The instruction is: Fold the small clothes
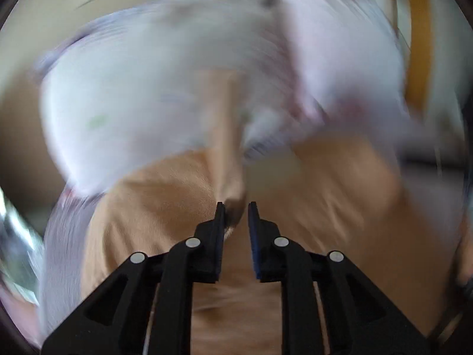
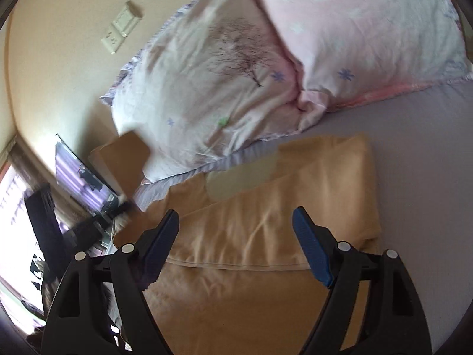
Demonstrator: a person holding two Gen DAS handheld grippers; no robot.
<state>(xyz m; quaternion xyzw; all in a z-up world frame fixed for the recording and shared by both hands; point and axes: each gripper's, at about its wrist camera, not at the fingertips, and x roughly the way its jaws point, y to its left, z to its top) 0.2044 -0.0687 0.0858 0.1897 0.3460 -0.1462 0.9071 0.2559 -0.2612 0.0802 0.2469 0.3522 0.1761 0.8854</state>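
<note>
My left gripper (image 1: 235, 207) pinches a raised tan shirt (image 2: 266, 222) strip (blurred) to fold it; my right gripper (image 2: 236, 216) hovers wide open, empty.

Left wrist view motion-smeared; right sharper; daylight glare lower left; fisheye-bent edges

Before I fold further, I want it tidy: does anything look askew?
Yes. One tan sleeve of the tan cotton shirt sticks up over the white printed pillow, lifted rather than flat on the lilac sheet.
</note>
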